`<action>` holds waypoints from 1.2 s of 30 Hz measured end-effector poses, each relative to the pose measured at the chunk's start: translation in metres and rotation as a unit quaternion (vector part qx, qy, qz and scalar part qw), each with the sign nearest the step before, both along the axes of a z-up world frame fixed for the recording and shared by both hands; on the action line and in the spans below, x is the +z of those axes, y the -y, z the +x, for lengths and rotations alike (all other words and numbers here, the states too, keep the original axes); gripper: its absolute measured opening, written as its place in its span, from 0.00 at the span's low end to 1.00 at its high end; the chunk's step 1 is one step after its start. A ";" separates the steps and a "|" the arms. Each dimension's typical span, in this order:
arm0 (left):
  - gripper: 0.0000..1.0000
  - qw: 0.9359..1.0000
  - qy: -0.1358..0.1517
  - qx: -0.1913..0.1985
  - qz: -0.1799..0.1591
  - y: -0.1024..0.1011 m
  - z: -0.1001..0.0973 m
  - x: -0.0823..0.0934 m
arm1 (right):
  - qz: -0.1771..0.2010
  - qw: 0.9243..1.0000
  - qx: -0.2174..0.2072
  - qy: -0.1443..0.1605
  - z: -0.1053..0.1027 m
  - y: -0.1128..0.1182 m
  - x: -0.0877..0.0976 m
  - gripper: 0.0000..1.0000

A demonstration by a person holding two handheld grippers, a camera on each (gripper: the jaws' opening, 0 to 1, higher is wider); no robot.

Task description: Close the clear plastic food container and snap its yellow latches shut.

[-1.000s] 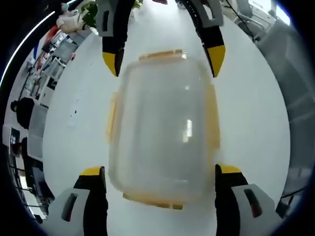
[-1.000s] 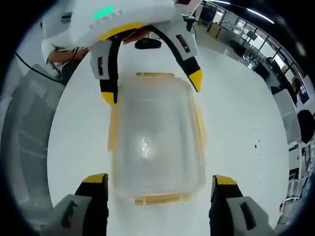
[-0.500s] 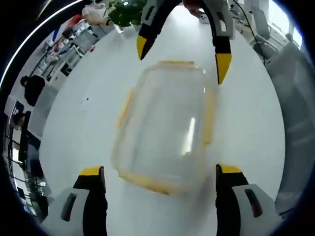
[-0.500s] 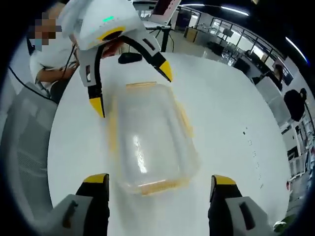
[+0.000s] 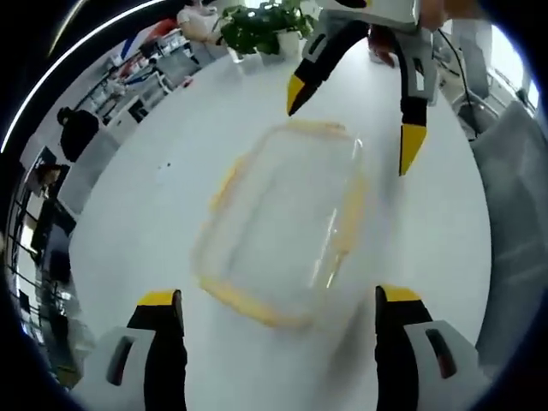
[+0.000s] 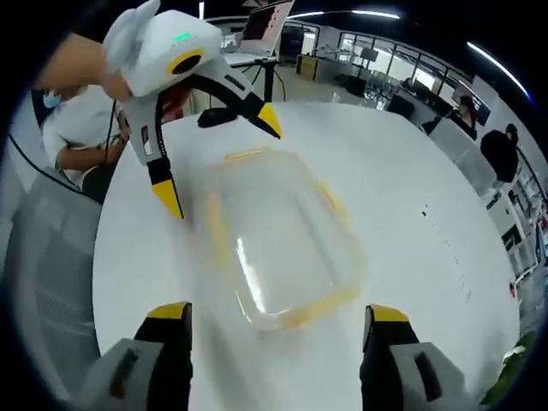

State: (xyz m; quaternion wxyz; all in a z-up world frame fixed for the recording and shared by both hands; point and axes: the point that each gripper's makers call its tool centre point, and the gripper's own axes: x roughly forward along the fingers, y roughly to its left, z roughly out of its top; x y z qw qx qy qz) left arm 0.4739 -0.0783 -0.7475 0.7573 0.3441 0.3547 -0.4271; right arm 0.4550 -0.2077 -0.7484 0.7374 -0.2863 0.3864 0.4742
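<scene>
Left gripper view: clear rectangular plastic food container with yellow latches [image 5: 287,223] lies lid-on on the round white surface [image 5: 154,223], between both spread, empty claws, left claw [image 5: 278,310] and right claw [image 5: 355,120]. Potted green plant [image 5: 261,26] stands beyond. Since a second ago both claws have backed off, and the container looks turned.

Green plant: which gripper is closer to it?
Right. The right gripper sits just before the plant; the left gripper is across the container, farther off.
</scene>
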 end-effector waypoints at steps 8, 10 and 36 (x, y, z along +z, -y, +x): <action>0.91 1.000 0.004 0.009 -0.014 0.000 -0.009 0.005 | 0.013 1.000 -0.010 -0.003 -0.012 0.004 0.003 0.80; 0.91 1.000 0.003 0.015 -0.019 0.000 -0.011 0.007 | 0.017 1.000 -0.012 -0.007 -0.015 0.004 0.004 0.79; 0.89 0.992 0.031 0.072 -0.103 -0.002 -0.047 0.033 | 0.089 0.994 -0.062 0.012 -0.063 0.007 0.018 0.77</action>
